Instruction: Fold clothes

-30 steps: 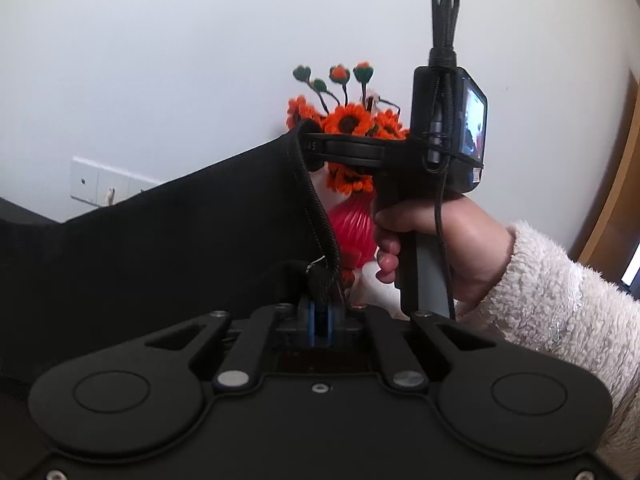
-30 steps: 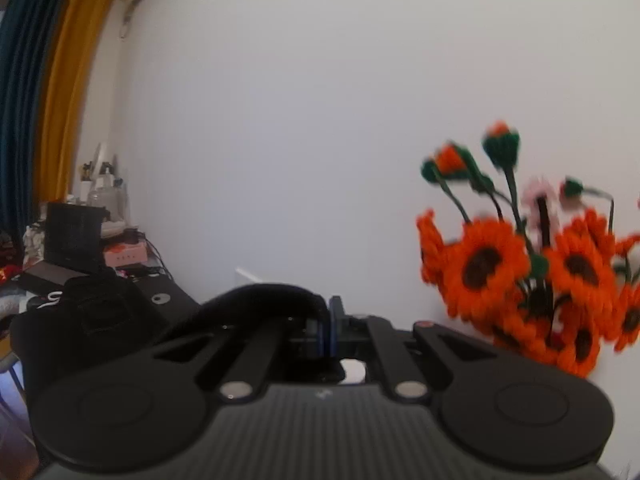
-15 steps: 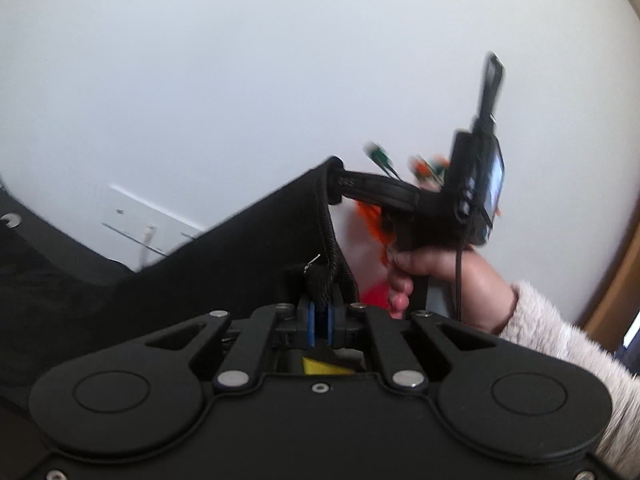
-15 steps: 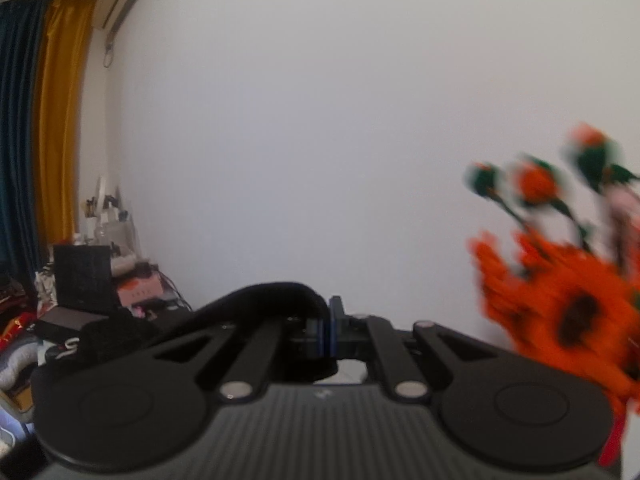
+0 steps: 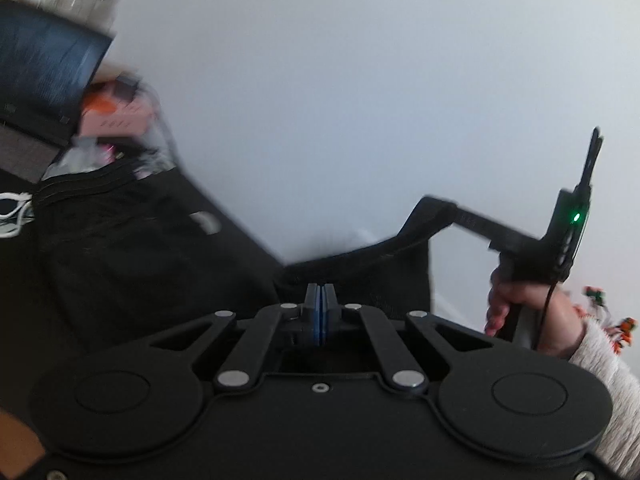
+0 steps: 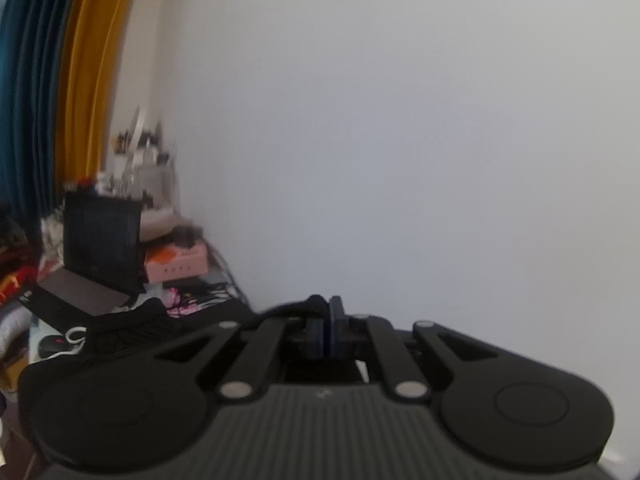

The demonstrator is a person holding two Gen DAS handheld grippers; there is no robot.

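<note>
- In the left wrist view we see our left tool [image 5: 321, 312] in the foreground, its blue pads pressed together on the near edge of a black garment [image 5: 360, 276].
- The black garment hangs lifted in the air, stretched between our two tools, in front of a plain white wall [image 5: 340, 100].
- To the right in that view, a person's hand [image 5: 532, 312] in a fluffy pale sleeve [image 5: 604, 360] grips the handle of our right tool [image 5: 430, 208]; its tip is clamped on the garment's upper far corner.
- A small green light [image 5: 576, 217] glows on the right tool's body.
- A second stretch of black cloth [image 5: 132, 240] spreads over the table on the left side; we cannot tell whether it is part of the same garment.
- In the right wrist view our right tool [image 6: 327, 328] shows its pads closed, with a fold of black fabric bunched just at their left side.
- Beyond it, at the table's far left end, stand a dark laptop screen [image 6: 102, 240] and a pink box [image 6: 176, 264], both blurred.
- Yellow and blue curtains [image 6: 60, 80] hang along the left edge of that view.
- Orange flowers [image 5: 624, 328] peek out, blurred, behind the sleeve.
</note>
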